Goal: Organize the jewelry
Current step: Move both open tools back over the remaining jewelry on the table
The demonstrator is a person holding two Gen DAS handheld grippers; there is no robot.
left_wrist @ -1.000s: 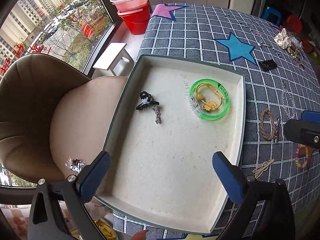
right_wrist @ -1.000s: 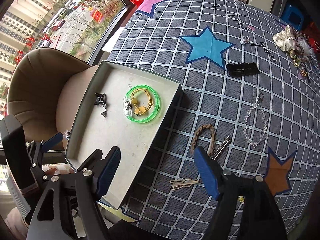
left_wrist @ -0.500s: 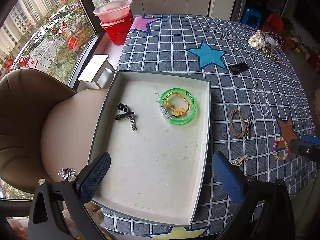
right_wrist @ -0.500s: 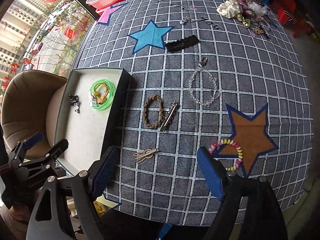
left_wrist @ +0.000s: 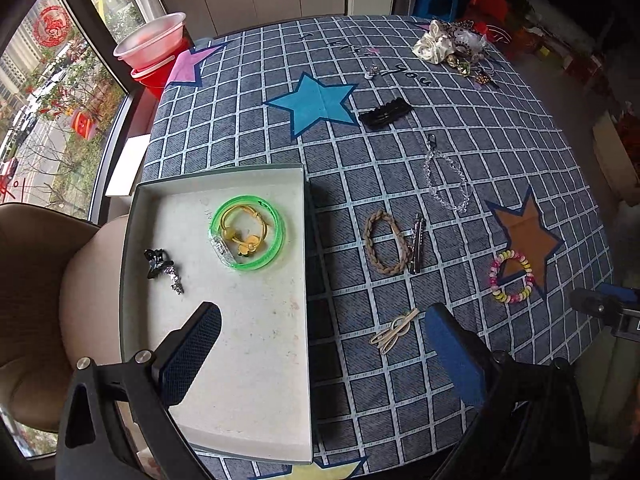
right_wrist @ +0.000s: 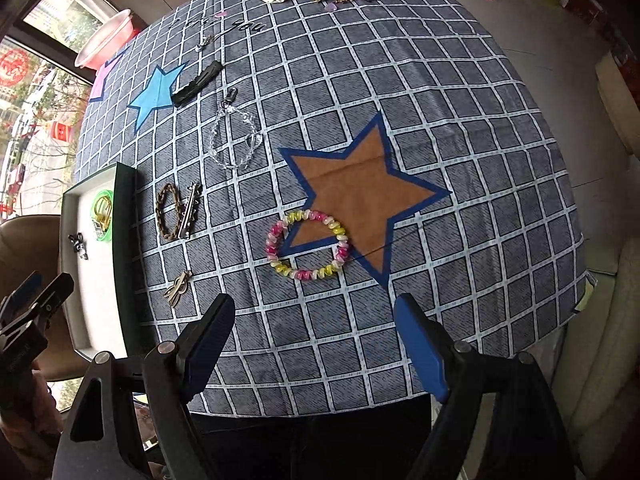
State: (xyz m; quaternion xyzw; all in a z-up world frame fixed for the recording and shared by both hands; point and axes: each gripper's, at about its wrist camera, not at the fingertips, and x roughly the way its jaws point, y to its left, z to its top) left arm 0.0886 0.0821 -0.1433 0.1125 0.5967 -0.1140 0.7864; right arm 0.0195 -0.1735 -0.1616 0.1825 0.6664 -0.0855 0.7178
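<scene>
Right hand-held gripper (right_wrist: 316,344), open and empty, has swung from the tray (right_wrist: 124,240) to face the bead bracelet (right_wrist: 307,244), likely next.

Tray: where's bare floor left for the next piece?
The tray is bare across its near half, from the black clip and green bangle toward the left gripper. Its far half is crowded: the bangle encircles a yellow hair tie.

One tray (left_wrist: 136,216), four stars (left_wrist: 316,102), two buckets (left_wrist: 154,54).
</scene>
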